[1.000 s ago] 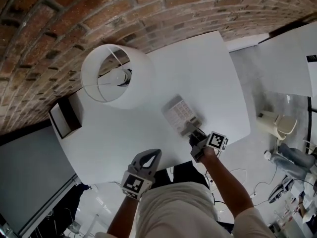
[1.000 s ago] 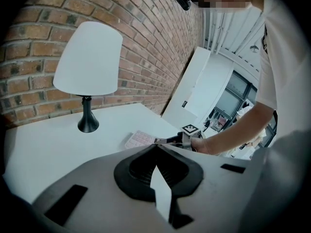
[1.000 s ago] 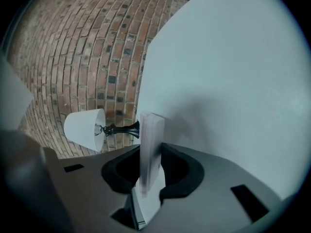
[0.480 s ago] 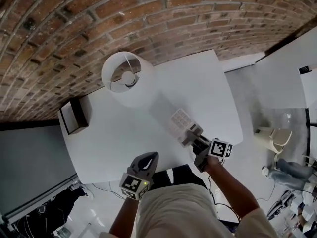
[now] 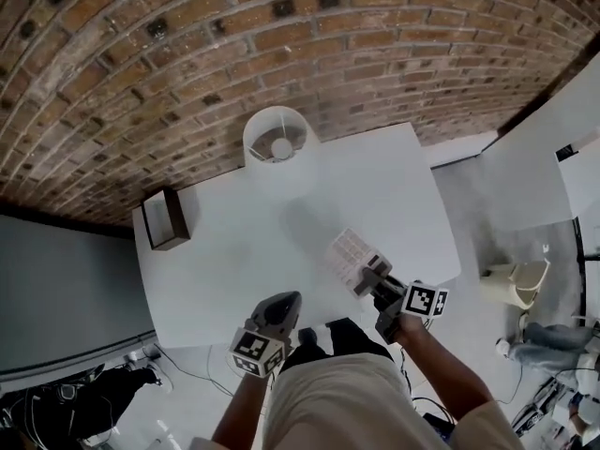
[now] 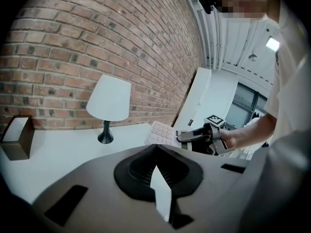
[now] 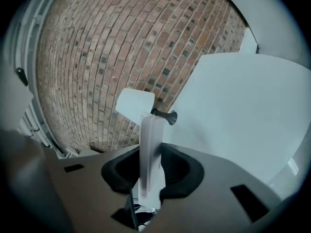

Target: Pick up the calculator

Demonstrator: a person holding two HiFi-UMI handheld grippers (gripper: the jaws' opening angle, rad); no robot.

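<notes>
The calculator, white with rows of pale keys, hangs above the white table near its front right edge. My right gripper is shut on its near end. In the right gripper view the calculator stands edge-on between the jaws. The left gripper view shows the calculator with the right gripper clamped on it. My left gripper is shut with nothing in it, off the table's front edge and to the left of the right one.
A white lamp stands at the back of the table against the brick wall. A brown box sits at the table's left end. Clutter and a beige bin lie on the floor to the right.
My right gripper has risen with the calculator and rolled, so the calculator now stands on edge. The left gripper has risen too. The table looks smaller and further below.
</notes>
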